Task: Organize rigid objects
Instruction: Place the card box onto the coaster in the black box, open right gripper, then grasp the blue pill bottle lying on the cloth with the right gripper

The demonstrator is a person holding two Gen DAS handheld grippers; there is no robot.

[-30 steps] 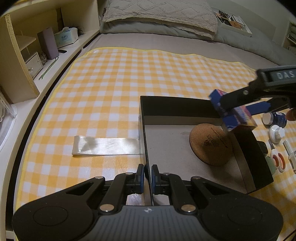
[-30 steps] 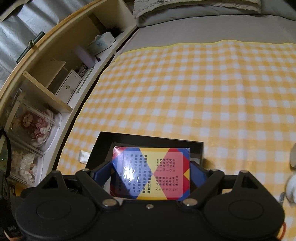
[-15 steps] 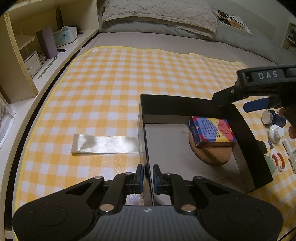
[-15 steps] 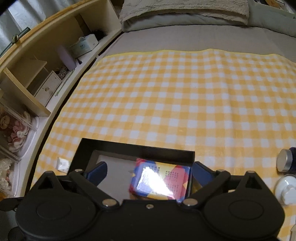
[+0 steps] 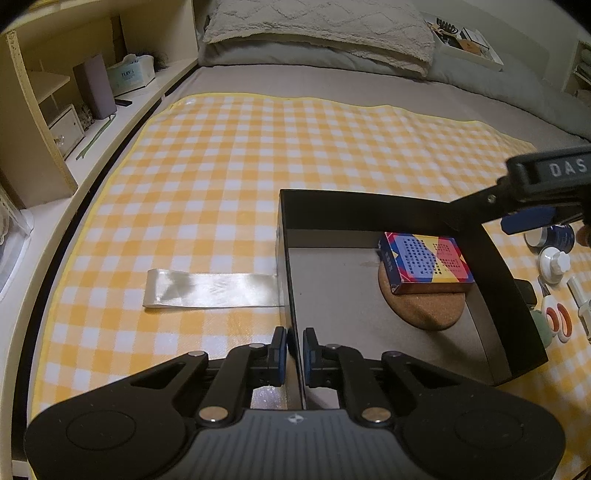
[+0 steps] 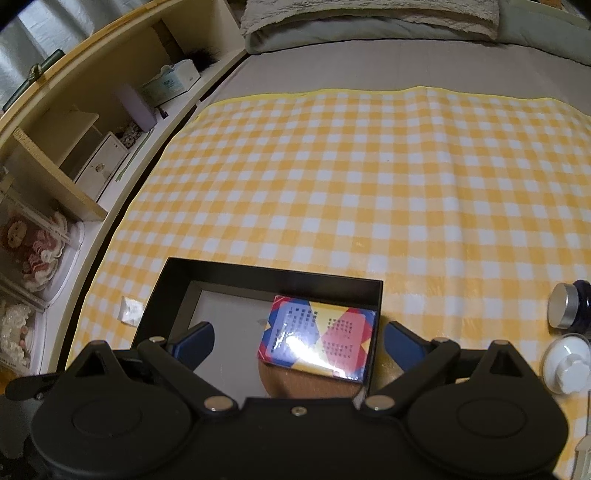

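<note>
Nearest the lens, the left gripper (image 5: 294, 347) is pinching the near wall of the black box (image 5: 517, 295), its two pads clamped tight on the thin edge (apparently to keep the light box from sliding on the soft bed while things are dropped in). Just beyond, inside the box, the card pack (image 5: 424, 262) is lying flat against the far right corner, partly covering a cork coaster (image 5: 421, 314) on the floor of the box. Above it the right gripper (image 6: 297, 341) is hanging with its jaws spread wide, having just been opening; nothing is between them, and the pack is sitting free below, so the drop looks finished. A pale ribbon (image 5: 207, 290) is trailing from the box's left side across the checked cloth (image 5: 258, 166), likely a pull tab. To the right, outside the box, small jars (image 6: 565, 306) and white caps (image 6: 567, 363) are waiting on the cloth, seemingly the next items to be packed. Farther back, the grey bedsheet is giving way to a pillow (image 5: 317, 29), with shelves (image 5: 74, 110) running along the left wall.
</note>
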